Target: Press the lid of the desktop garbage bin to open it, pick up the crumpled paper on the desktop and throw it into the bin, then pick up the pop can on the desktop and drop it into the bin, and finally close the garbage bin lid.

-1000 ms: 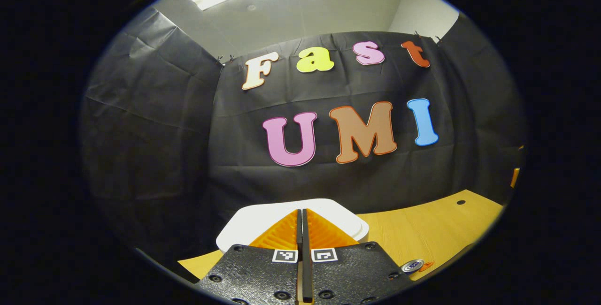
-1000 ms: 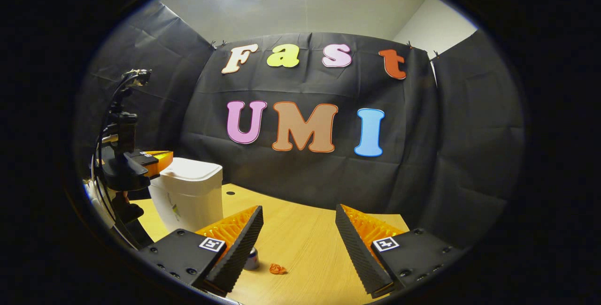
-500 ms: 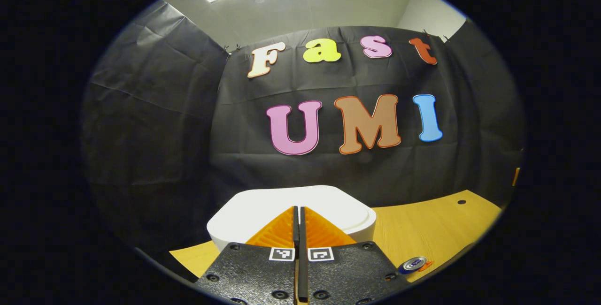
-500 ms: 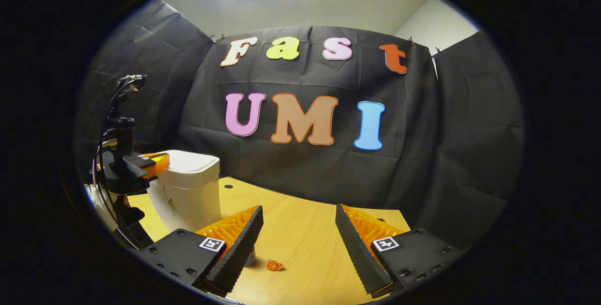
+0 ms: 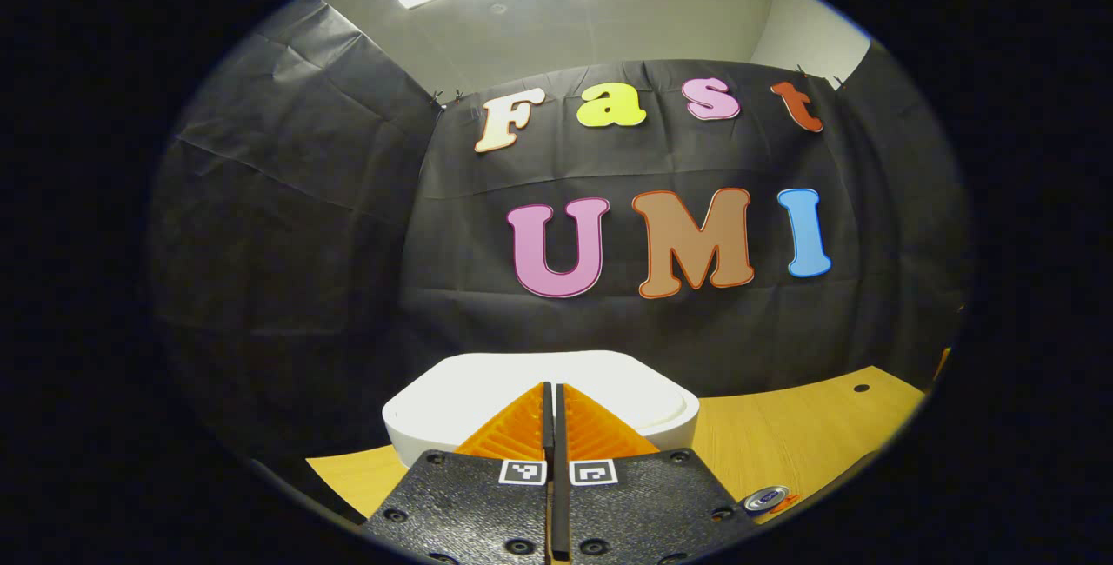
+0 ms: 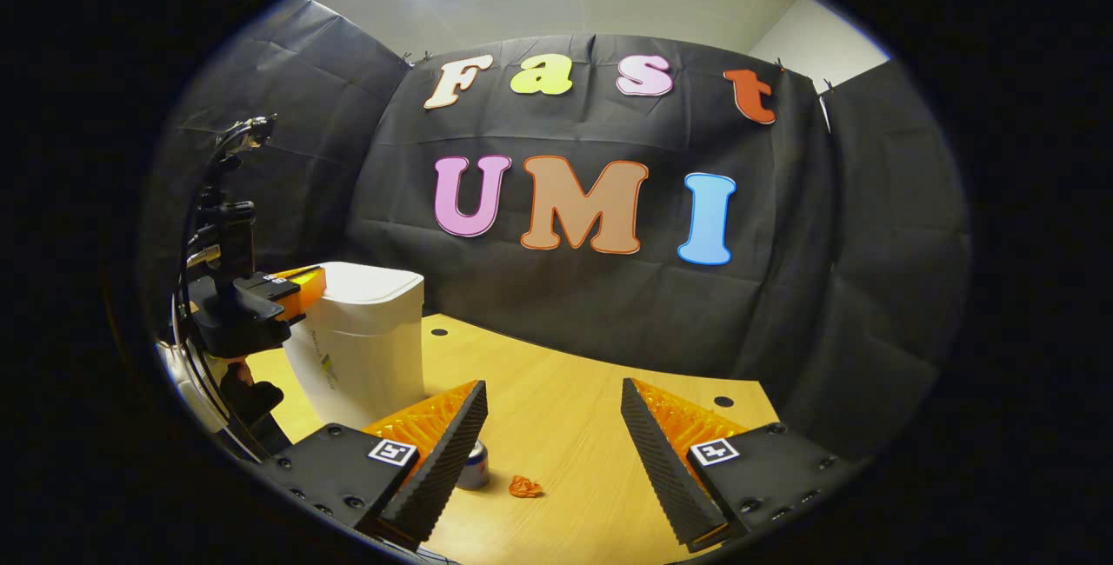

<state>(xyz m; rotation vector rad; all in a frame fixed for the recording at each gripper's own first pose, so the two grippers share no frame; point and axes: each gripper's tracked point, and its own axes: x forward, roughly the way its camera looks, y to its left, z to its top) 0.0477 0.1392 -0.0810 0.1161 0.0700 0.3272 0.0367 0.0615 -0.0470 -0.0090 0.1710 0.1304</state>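
Booth draped in black cloth; light wood desk (image 6: 574, 426) with a few small round holes.

White garbage bin (image 6: 365, 348) stands at the left of the desk in the right gripper view, lid (image 5: 539, 382) down. Task judged at step one: lid not yet open.

Left hand-held gripper (image 5: 549, 400): fingers clenched together, nothing between them, tips pointing forward over the near edge of the lid. In the right gripper view the same unit (image 6: 291, 291) sits level with the lid's near edge; touching or just above, cannot tell. The lid lies directly ahead of and below these tips, so the press should go down, not forward.

Right hand-held gripper (image 6: 554, 443): fingers spread wide, empty, held over the desk to the right of the bin.

Pop can (image 6: 474, 465) stands upright just beside the right unit's left finger; crumpled paper (image 6: 524, 487) lies on the desk close to its right, apart from it. Both lie ahead of and below the spread fingers, so the right hand is far nearer to them.

Risk, as judged: a press on the lid's very edge may slip off.
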